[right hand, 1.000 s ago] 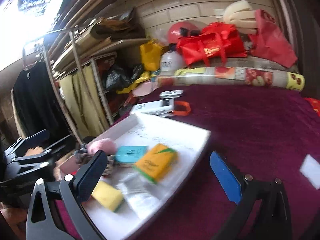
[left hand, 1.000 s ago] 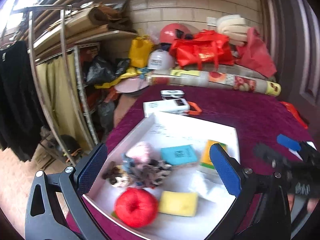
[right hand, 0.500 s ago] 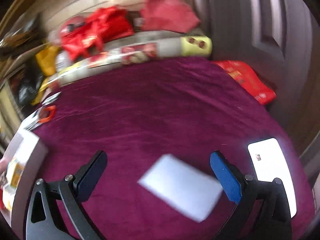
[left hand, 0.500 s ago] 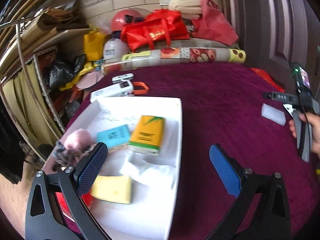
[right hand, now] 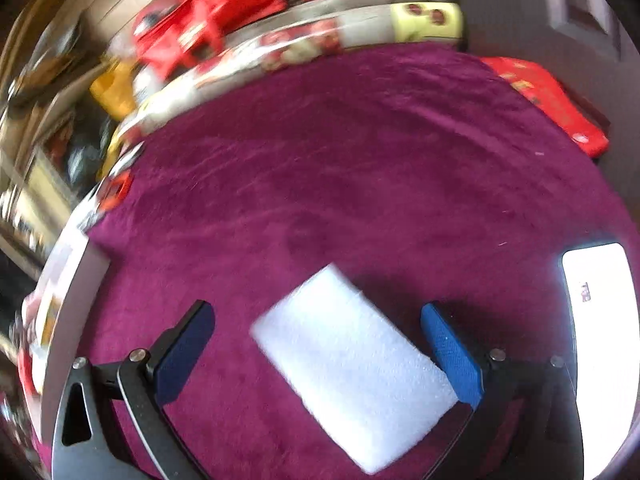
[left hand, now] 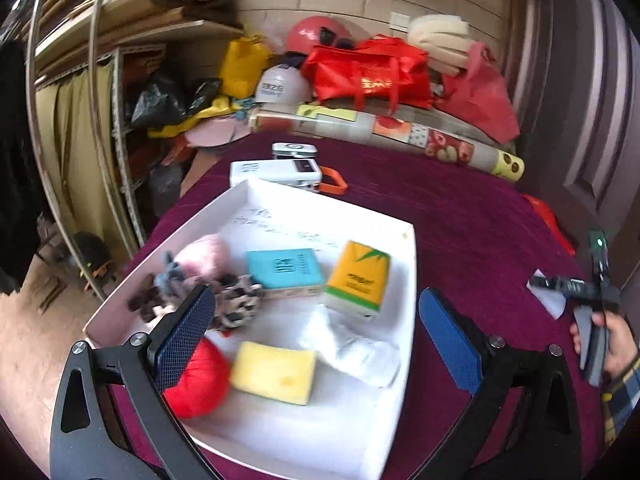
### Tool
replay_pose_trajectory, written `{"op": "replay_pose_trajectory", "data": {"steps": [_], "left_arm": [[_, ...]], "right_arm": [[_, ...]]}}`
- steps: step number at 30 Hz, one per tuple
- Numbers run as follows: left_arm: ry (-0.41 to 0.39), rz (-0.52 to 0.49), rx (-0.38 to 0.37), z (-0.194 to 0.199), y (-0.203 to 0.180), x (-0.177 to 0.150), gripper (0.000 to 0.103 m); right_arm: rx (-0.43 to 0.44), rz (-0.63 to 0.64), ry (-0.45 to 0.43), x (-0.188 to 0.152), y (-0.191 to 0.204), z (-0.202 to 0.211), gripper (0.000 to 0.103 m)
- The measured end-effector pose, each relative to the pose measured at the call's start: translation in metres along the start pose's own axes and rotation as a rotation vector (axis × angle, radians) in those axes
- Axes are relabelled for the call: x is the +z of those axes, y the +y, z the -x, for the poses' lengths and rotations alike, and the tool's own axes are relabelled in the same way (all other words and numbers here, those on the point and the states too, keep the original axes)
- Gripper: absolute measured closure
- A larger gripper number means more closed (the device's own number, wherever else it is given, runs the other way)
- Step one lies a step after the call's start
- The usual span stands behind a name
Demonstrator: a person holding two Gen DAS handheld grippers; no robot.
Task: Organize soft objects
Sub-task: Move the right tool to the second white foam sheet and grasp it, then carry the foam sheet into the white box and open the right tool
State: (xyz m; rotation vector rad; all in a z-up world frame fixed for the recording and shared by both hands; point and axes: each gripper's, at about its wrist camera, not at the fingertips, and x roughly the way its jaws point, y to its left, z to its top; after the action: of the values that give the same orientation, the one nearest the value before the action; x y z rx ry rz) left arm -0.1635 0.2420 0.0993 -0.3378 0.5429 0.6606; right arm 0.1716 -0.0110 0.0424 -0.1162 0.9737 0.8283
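A white foam block point(right hand: 352, 364) lies flat on the purple-covered bench point(right hand: 360, 160), framed between the spread blue pads of the right claw point(right hand: 318, 354), which is open and touching nothing; the block sits skewed across the gap, one corner close to the right pad. Well apart to the left, the white tray point(left hand: 404, 320) already holds a yellow sponge point(left hand: 274, 372), a red yarn ball point(left hand: 196, 384), tissue packs and scrunchies, with the left claw point(left hand: 312, 336) open and empty above it. The block looks featherlight, squashy and slightly grippy, likely to dent rather than slip; a light pinch across its two long sides, near the middle, looks the safest hold
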Motion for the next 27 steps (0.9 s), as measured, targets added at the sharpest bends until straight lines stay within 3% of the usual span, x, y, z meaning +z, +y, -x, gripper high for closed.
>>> {"op": "replay_pose_trajectory", "data": {"steps": [2,7,10,11,12,19,27], "left_arm": [[0.006,-0.052,0.028,-0.001,-0.006,-0.003,0.0],[-0.032,-0.192,0.119,0.004,-0.031,-0.016,0.0],[-0.044,-0.209,0.133,0.006,-0.033,-0.019,0.0],[-0.046,-0.209,0.135,0.006,-0.032,-0.018,0.0],[-0.05,-0.205,0.135,0.008,-0.031,-0.018,0.0],[-0.057,-0.197,0.121,0.014,-0.031,-0.019,0.0],[-0.077,-0.193,0.114,0.027,-0.033,-0.021,0.0]], "right_arm": [[-0.008,0.081,0.008,-0.008,0.018,0.002,0.0],[-0.236,0.254,0.004,-0.023,0.047,-0.008,0.003],[-0.222,0.223,-0.008,-0.023,0.045,-0.002,0.044],[-0.235,0.218,-0.012,-0.022,0.045,0.002,0.053],[-0.234,0.205,-0.03,-0.024,0.046,0.01,0.053],[-0.063,0.188,-0.195,-0.044,0.085,0.082,0.054],[0.081,0.23,-0.353,-0.062,0.139,0.136,0.054]]}}
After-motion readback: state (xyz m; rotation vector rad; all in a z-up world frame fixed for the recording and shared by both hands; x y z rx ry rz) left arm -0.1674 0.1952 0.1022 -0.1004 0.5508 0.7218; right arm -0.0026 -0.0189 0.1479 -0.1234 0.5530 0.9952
